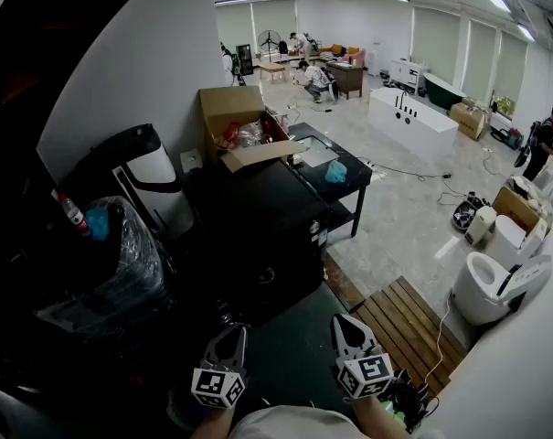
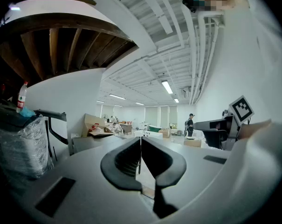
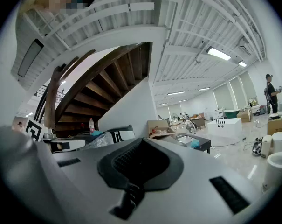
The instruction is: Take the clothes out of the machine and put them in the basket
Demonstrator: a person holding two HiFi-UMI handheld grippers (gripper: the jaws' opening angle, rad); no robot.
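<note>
left tongs (image 1: 231,334) pressed together, empty; right tongs (image 1: 348,325) pressed together, empty; both level, cardboard box (image 1: 232,115) on black surface (image 1: 258,195) ahead

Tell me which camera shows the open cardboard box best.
The head view. It looks down on the cardboard box, so its open flap and the clutter inside are visible. The left gripper view and the right gripper view show it only small, far off and from the side.

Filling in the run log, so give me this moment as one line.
left tool: shut, empty, level | right tool: shut, empty, level | task: nothing picked up yet
</note>
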